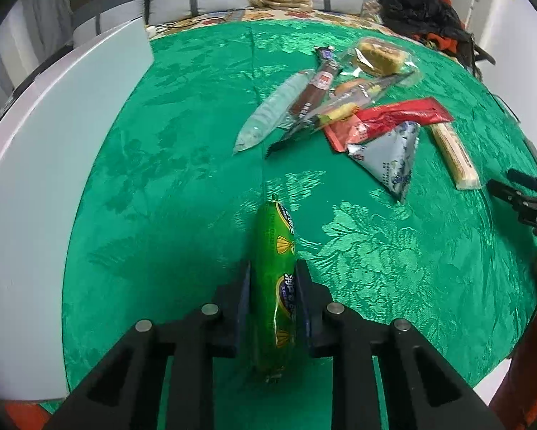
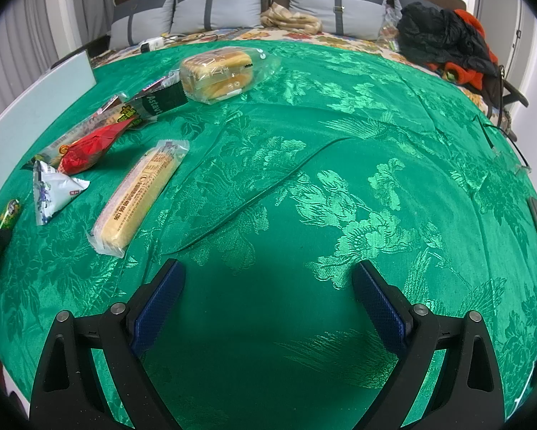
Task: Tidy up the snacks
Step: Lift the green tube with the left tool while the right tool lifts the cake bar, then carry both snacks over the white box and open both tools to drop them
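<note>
My left gripper [image 1: 272,272] is shut on a green sausage snack [image 1: 274,251] and holds it over the green cloth; it also shows at the far left of the right wrist view [image 2: 7,215]. A pile of snacks lies ahead: a red wrapper [image 1: 394,114], a white-blue triangular pack [image 1: 390,157], a brown sausage stick [image 1: 315,86], a clear wrapper [image 1: 268,114], a bread pack [image 1: 379,57] and a long cream bar [image 1: 453,154]. My right gripper [image 2: 268,286] is open and empty above bare cloth, right of the cream bar [image 2: 139,193] and the bread pack [image 2: 218,71].
A white board or box wall [image 1: 53,165] stands along the left edge of the green tablecloth [image 1: 161,179]. Dark and orange clothing [image 2: 444,39] lies at the far right. Grey cushions [image 2: 214,3] line the back. The right gripper's tip [image 1: 519,193] shows at the right edge.
</note>
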Action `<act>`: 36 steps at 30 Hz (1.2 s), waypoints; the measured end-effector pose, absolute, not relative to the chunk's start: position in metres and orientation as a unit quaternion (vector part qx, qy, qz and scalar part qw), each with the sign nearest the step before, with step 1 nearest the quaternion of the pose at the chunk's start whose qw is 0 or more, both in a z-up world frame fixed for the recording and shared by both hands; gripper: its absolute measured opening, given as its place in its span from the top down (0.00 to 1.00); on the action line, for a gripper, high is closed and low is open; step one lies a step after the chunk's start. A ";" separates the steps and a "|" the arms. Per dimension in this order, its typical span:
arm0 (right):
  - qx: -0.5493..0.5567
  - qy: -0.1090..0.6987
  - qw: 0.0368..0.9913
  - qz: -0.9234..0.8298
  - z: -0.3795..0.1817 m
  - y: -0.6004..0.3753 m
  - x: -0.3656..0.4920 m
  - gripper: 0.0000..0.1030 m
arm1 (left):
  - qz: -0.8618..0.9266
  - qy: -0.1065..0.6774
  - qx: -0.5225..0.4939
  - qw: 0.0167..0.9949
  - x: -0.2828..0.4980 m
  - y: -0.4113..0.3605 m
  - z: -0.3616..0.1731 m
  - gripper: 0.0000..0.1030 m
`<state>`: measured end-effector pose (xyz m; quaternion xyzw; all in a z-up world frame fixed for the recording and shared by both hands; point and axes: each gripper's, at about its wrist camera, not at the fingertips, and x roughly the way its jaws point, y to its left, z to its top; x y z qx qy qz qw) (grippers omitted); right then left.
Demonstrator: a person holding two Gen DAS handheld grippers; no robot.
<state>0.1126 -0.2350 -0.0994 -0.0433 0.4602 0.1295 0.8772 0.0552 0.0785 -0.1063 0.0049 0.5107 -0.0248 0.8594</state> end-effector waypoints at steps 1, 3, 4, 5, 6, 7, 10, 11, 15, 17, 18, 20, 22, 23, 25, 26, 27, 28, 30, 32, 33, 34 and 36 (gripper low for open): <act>-0.043 0.460 0.877 0.130 -0.099 -0.235 0.113 0.06 | -0.014 0.508 0.002 0.861 0.054 0.082 -0.106 0.78; -0.043 0.460 0.877 0.130 -0.100 -0.235 0.113 0.06 | -0.001 0.504 -0.006 0.864 0.052 0.088 -0.105 0.78; -0.043 0.460 0.877 0.130 -0.100 -0.235 0.113 0.06 | 0.006 0.503 -0.010 0.864 0.051 0.091 -0.105 0.78; -0.043 0.460 0.877 0.130 -0.100 -0.235 0.113 0.06 | 0.017 0.502 -0.017 0.864 0.052 0.097 -0.106 0.78; -0.043 0.460 0.877 0.130 -0.100 -0.235 0.113 0.06 | 0.023 0.503 -0.024 0.864 0.052 0.102 -0.106 0.78; -0.043 0.460 0.877 0.130 -0.100 -0.235 0.113 0.06 | 0.028 0.505 -0.033 0.862 0.052 0.108 -0.107 0.78; -0.043 0.460 0.877 0.130 -0.100 -0.235 0.113 0.06 | 0.035 0.501 -0.042 0.864 0.052 0.116 -0.108 0.78; -0.043 0.460 0.877 0.130 -0.100 -0.235 0.113 0.05 | 0.034 0.499 -0.043 0.865 0.051 0.116 -0.109 0.78; -0.039 0.461 0.877 0.133 -0.099 -0.236 0.112 0.05 | 0.030 0.494 -0.044 0.868 0.049 0.117 -0.109 0.78; -0.045 0.484 0.862 0.141 -0.097 -0.235 0.119 0.06 | 0.026 0.492 -0.050 0.869 0.047 0.119 -0.109 0.78; -0.032 0.506 0.851 0.140 -0.094 -0.237 0.126 0.07 | 0.024 0.490 -0.052 0.870 0.046 0.120 -0.109 0.78; 0.053 0.536 0.831 0.137 -0.085 -0.245 0.138 0.09 | 0.022 0.486 -0.052 0.872 0.043 0.122 -0.109 0.78; 0.127 0.541 0.820 0.137 -0.072 -0.241 0.145 0.09 | 0.023 0.485 -0.051 0.873 0.044 0.121 -0.109 0.78; 0.139 0.542 0.817 0.141 -0.067 -0.232 0.148 0.09 | 0.023 0.485 -0.051 0.873 0.044 0.121 -0.109 0.78; 0.128 0.554 0.808 0.153 -0.062 -0.201 0.156 0.09 | 0.021 0.484 -0.053 0.873 0.043 0.122 -0.109 0.78; 0.112 0.562 0.805 0.157 -0.063 -0.185 0.159 0.10 | 0.019 0.484 -0.055 0.873 0.042 0.124 -0.109 0.78; 0.092 0.570 0.801 0.158 -0.065 -0.168 0.162 0.10 | 0.018 0.484 -0.057 0.873 0.042 0.124 -0.109 0.78; 0.069 0.577 0.799 0.152 -0.069 -0.153 0.167 0.10 | 0.018 0.483 -0.058 0.873 0.040 0.126 -0.109 0.78; 0.036 0.591 0.795 0.130 -0.079 -0.135 0.174 0.18 | 0.017 0.483 -0.062 0.873 0.038 0.129 -0.109 0.78; 0.018 0.602 0.790 0.115 -0.086 -0.129 0.176 0.70 | 0.014 0.482 -0.069 0.873 0.036 0.133 -0.109 0.78; 0.004 0.595 0.797 0.101 -0.082 -0.130 0.174 0.69 | 0.014 0.481 -0.072 0.874 0.035 0.135 -0.108 0.78; 0.023 0.598 0.794 0.111 -0.079 -0.136 0.172 0.70 | 0.013 0.480 -0.077 0.874 0.034 0.138 -0.108 0.78; 0.053 0.598 0.792 0.115 -0.071 -0.151 0.163 0.70 | 0.008 0.477 -0.094 0.874 0.034 0.142 -0.105 0.78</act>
